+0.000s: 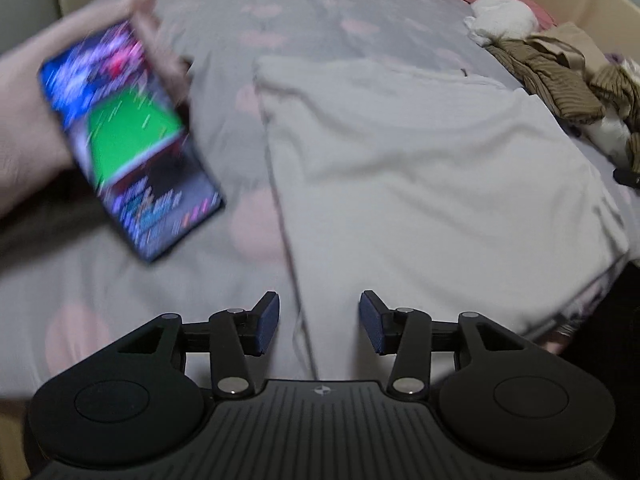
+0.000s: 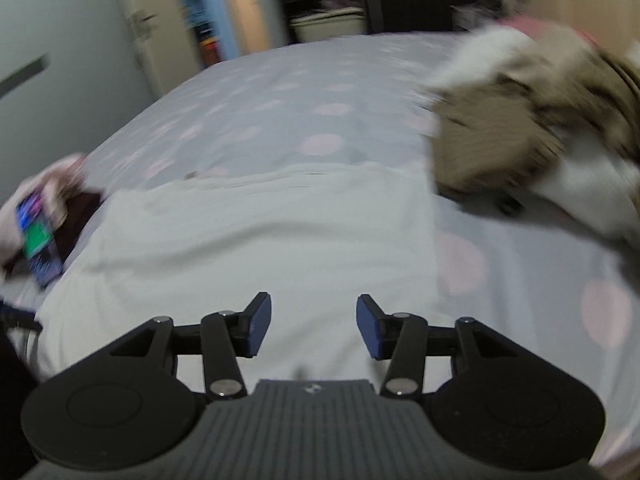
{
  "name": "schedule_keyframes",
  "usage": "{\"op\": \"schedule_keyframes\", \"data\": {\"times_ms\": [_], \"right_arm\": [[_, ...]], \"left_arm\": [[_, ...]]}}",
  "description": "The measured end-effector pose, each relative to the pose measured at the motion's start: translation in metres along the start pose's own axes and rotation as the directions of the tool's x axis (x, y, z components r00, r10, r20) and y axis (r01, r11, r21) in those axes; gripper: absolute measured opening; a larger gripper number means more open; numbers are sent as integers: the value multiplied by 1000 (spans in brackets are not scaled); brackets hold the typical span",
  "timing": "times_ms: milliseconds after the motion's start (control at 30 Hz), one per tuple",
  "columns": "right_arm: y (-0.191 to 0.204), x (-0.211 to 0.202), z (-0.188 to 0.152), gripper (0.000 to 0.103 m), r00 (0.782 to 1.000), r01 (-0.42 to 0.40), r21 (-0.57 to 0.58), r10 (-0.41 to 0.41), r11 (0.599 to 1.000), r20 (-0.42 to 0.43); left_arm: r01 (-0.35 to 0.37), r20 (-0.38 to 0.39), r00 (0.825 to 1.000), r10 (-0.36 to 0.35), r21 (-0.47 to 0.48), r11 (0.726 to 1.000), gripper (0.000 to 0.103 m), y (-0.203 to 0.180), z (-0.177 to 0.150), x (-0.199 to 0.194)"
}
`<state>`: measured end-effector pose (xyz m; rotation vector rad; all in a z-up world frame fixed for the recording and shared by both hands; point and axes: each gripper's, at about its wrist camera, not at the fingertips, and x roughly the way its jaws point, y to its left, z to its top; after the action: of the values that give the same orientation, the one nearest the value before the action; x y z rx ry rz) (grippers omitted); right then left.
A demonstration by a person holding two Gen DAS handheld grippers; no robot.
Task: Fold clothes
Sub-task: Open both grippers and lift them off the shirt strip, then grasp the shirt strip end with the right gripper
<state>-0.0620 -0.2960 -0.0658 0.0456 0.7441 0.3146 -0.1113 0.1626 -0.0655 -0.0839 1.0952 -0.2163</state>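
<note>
White garment (image 1: 420, 176) lies spread flat on grey bedspread (image 1: 224, 16) with pink dots, near bed's front edge. Left gripper (image 1: 319, 322) hovers over garment's left hem, jaws apart, empty. Right gripper (image 2: 313, 327) hovers above same garment, jaws apart, empty. Bare hand (image 1: 36, 112) holds lit smartphone (image 1: 128, 140) at left. Brown ribbed clothes (image 1: 556, 76) heaped at right, beside white bundle (image 1: 500, 18).

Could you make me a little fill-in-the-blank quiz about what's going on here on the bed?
1. The left gripper has its jaws ____.
2. The pale garment lies spread on a grey bedsheet dotted with ____ spots.
3. A hand holds a lit ____.
4. Beside the white garment lies a ribbed ____ one.

Missing words: open; pink; phone; brown
</note>
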Motion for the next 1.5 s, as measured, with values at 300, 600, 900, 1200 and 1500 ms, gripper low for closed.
{"op": "schedule_keyframes", "data": {"times_ms": [300, 600, 900, 1200, 1500], "right_arm": [[156, 19, -12, 58, 972, -228, -452, 226, 863, -59], [278, 31, -61, 58, 936, -302, -773, 326, 558, -130], [339, 50, -97, 46, 940, -265, -906, 298, 332, -166], [359, 69, -113, 45, 967, -200, -945, 209, 259, -148], [352, 62, -109, 9, 972, -196, -930, 187, 312, -142]], "left_arm": [[111, 5, 994, -113, -228, 967, 43, 42, -17, -7], [134, 58, 991, -123, -304, 943, 43, 56, -13, -12], [130, 109, 990, -95, -379, 916, 43, 88, -32, -27], [172, 149, 981, -122, -396, 902, 43, 101, -38, -33], [213, 158, 974, -163, -389, 896, 43, 101, -39, -30]]}}
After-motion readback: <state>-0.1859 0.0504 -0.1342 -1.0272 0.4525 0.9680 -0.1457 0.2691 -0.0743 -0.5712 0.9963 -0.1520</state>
